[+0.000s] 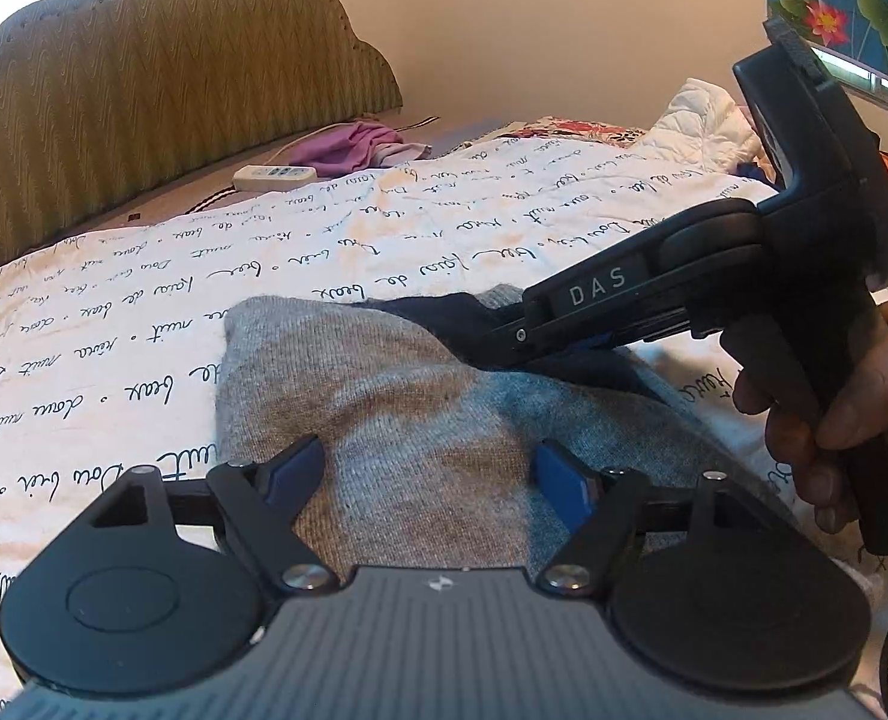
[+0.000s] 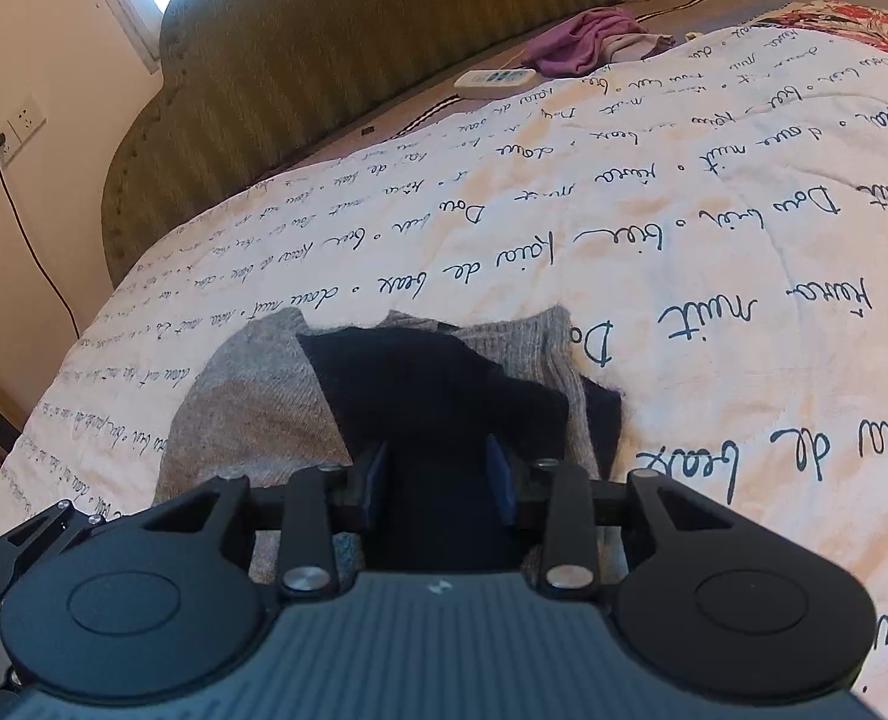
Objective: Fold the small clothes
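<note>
Our small grey and dark blue knit garment (image 1: 420, 396) lies half folded on the white bed quilt with black writing (image 1: 144, 312). Our left gripper (image 1: 429, 474) hovers apart above it. Our right gripper (image 2: 438, 474) is apart, holding nothing. Next we likely grab an edge to fold.

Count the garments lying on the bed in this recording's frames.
2 that are plain: the grey and navy knit garment under both grippers, and a purple garment bunched by the headboard. White padded fabric at the far right may be another.
</note>
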`<action>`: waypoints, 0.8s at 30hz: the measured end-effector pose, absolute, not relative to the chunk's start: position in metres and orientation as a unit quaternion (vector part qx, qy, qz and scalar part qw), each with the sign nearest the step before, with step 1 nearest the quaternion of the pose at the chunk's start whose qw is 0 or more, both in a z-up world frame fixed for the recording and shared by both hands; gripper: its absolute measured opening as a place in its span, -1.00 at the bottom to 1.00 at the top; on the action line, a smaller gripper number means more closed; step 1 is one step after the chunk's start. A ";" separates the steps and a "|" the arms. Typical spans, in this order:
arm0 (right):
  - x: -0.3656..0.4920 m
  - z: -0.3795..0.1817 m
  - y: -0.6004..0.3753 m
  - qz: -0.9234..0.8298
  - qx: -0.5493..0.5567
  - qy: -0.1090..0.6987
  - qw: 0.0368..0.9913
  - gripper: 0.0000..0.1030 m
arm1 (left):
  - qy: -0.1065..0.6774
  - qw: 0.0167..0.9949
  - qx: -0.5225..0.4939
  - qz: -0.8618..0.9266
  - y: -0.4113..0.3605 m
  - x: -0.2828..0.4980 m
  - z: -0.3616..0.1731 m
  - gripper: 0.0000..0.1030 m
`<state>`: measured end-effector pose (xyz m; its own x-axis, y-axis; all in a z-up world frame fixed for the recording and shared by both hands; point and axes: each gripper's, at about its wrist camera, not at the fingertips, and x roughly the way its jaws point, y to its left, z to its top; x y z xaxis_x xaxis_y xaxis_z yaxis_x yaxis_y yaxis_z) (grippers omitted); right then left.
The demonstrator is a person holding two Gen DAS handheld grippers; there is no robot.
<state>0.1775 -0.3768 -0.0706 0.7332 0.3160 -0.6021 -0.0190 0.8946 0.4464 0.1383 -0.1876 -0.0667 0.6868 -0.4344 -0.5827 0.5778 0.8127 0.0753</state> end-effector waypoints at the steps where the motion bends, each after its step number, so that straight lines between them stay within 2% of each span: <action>1: 0.177 -0.071 -0.377 0.092 0.212 0.352 0.907 -0.34 | 0.280 0.910 0.128 -0.279 -0.187 0.138 -0.068 0.53; 11: 0.174 -0.078 -0.376 0.093 0.218 0.334 0.913 -0.34 | 0.263 0.915 0.130 -0.277 -0.187 0.136 -0.073 0.62; 14: 0.170 -0.071 -0.376 0.091 0.221 0.331 0.913 -0.33 | 0.258 0.916 0.112 -0.288 -0.168 0.129 -0.049 0.44; 15: 0.167 -0.066 -0.378 0.089 0.230 0.330 0.911 -0.28 | 0.253 0.917 0.098 -0.291 -0.157 0.128 -0.041 0.47; 17: 0.151 -0.053 -0.385 0.092 0.254 0.312 0.911 0.06 | 0.243 0.924 0.089 -0.283 -0.136 0.128 -0.030 0.58; 18: 0.142 -0.048 -0.387 0.095 0.255 0.299 0.915 0.31 | 0.245 0.927 0.088 -0.270 -0.128 0.132 -0.029 0.71; 19: 0.132 -0.042 -0.388 0.093 0.247 0.290 0.920 0.43 | 0.257 0.929 0.094 -0.251 -0.124 0.139 -0.032 0.75; 20: 0.125 -0.038 -0.389 0.086 0.236 0.290 0.923 0.43 | 0.270 0.930 0.109 -0.225 -0.123 0.146 -0.037 0.71; 21: 0.120 -0.037 -0.389 0.078 0.229 0.295 0.924 0.43 | 0.281 0.931 0.125 -0.199 -0.123 0.150 -0.041 0.57; 24: 0.100 -0.034 -0.382 0.049 0.212 0.302 0.928 0.43 | 0.279 0.934 0.116 -0.190 -0.112 0.144 -0.043 0.60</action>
<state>0.0995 -0.3821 -0.0344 0.8129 0.2191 -0.5397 0.0366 0.9055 0.4227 0.1442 -0.1120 -0.0428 0.7713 -0.2912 -0.5660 0.4205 0.9007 0.1096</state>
